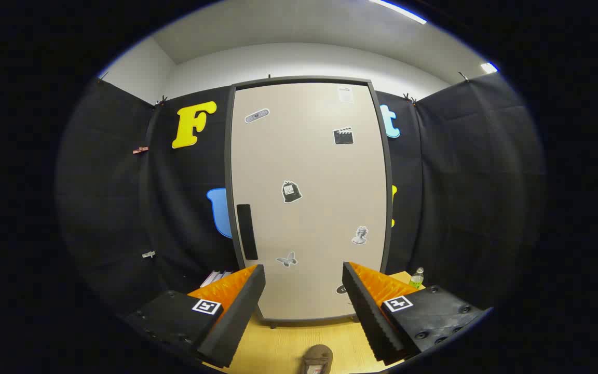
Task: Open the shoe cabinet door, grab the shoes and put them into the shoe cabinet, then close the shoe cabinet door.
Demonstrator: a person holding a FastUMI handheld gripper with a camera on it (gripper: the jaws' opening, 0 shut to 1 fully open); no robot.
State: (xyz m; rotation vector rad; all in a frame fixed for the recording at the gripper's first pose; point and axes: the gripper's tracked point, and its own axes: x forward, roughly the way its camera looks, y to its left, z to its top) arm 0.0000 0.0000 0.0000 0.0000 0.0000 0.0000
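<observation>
The shoe cabinet [309, 156] stands upright beyond my fingers, its beige door shut and dotted with several stickers. A dark vertical handle [246, 231] sits near the door's lower left edge, just above and ahead of my left finger [236, 306]. My gripper [304, 275] is open, with a wide gap between the fingers and nothing held in it. A brown shoe [317, 359] lies on the wooden floor [283, 343] below the gap, only its toe end visible.
Black cloth walls enclose the booth on both sides of the cabinet. A small green bottle [416, 278] stands on the floor to the right of the cabinet. Something pale and flat [216, 278] lies on the floor left of the cabinet.
</observation>
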